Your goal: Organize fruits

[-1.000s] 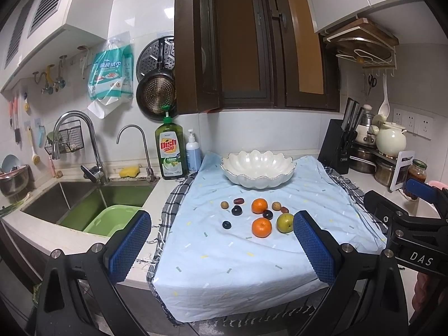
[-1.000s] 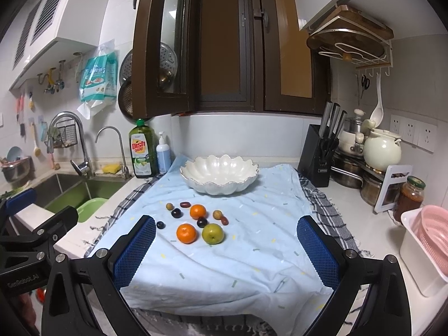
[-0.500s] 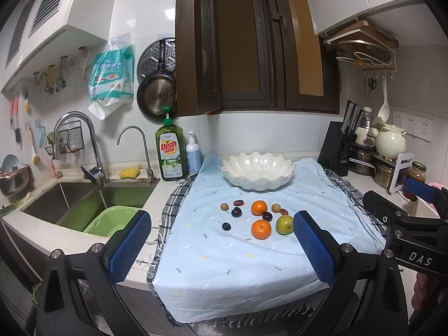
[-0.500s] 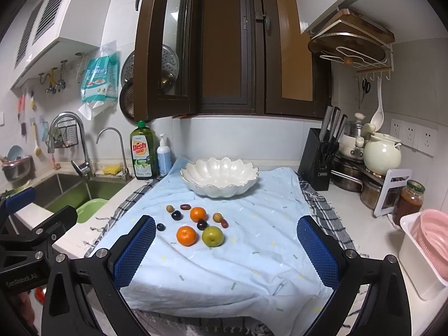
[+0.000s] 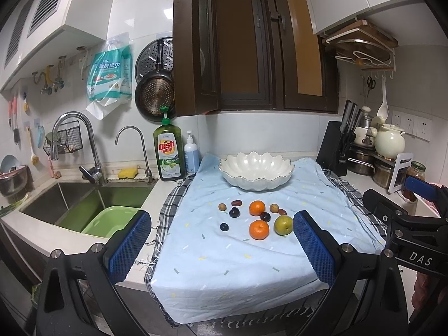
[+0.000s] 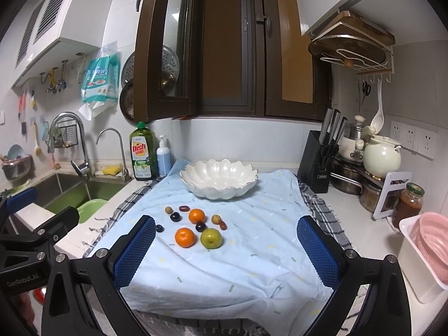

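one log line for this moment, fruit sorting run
phase: pre-grasp | left hand-held gripper: open | right hand-held gripper: open | fruits: on cloth | bowl: empty

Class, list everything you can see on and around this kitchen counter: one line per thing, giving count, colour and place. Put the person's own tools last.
Bowl: 1, white, back of the cloth, empty.
Cloth: 1, light blue, spread over the counter.
Oranges: 2, orange, mid-cloth.
Green fruit: 1, right of the near orange.
Dark fruits: 3, near-black, among the oranges.
Tan fruits: 2, either side of the far orange.
Red-brown fruits: 2, oblong.
Dish soap: 1, green bottle, by the sink.
Pump bottle: 1, pale blue, beside the soap.
Sponge: 1, yellow, behind the sink.
Basin: 1, green, in the sink.
Knife block: 1, black, right of the cloth.
Basket: 1, pink, far right.
Left gripper: blue fingers, open.
Right gripper: blue fingers, open.
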Demonstrator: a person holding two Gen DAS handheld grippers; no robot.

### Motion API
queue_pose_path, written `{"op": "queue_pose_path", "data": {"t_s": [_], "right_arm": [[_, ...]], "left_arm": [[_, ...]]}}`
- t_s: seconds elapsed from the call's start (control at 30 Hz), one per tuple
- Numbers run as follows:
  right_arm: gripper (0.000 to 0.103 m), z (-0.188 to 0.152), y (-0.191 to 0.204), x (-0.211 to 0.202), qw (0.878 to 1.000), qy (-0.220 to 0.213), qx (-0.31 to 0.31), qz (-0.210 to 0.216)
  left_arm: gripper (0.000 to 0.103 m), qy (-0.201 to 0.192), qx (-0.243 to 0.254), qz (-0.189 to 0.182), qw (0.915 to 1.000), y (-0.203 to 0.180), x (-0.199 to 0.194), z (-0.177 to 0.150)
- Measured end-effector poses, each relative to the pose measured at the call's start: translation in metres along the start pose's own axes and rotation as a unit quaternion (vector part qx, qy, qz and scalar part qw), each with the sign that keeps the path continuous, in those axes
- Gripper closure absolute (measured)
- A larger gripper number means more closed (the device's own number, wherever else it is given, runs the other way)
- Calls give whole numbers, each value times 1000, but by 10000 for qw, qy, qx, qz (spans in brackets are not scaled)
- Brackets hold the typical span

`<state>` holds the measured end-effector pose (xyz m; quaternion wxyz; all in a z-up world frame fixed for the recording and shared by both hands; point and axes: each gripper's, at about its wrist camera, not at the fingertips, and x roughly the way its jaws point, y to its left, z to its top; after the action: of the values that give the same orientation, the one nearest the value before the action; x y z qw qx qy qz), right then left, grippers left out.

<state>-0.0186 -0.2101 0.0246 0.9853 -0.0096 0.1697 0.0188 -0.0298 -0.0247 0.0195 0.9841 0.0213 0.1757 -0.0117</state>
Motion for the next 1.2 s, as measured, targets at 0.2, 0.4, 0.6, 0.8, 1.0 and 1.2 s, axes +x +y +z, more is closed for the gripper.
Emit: {"op": "queue_pose_path", "data": {"t_s": [0.2,0.4,0.6,0.8,1.0,1.2], "right_arm": [[1,0,0,0,10000,-8,-6,-2],[1,1,-4,5,10000,17,-10,10],[1,-2,-14,23,9999,168,22,-6],[1,-11,-17,44,9992,393,24,42],[5,-17,-17,71,9981,581,66,187],[13,-24,-9,103,9959,843,92,321]], "left_arm": [[0,16,12,1,10000,-2,3,2],[0,53,47,2,10000,-7,11,2],[0,176,149,-6,9997,-15,27,-2],[8,356,316,-171,9987,-23,48,-7],[20,509,567,-304,9966,-27,73,-11],[30,632,929,-584,9919,-32,105,-19]]}}
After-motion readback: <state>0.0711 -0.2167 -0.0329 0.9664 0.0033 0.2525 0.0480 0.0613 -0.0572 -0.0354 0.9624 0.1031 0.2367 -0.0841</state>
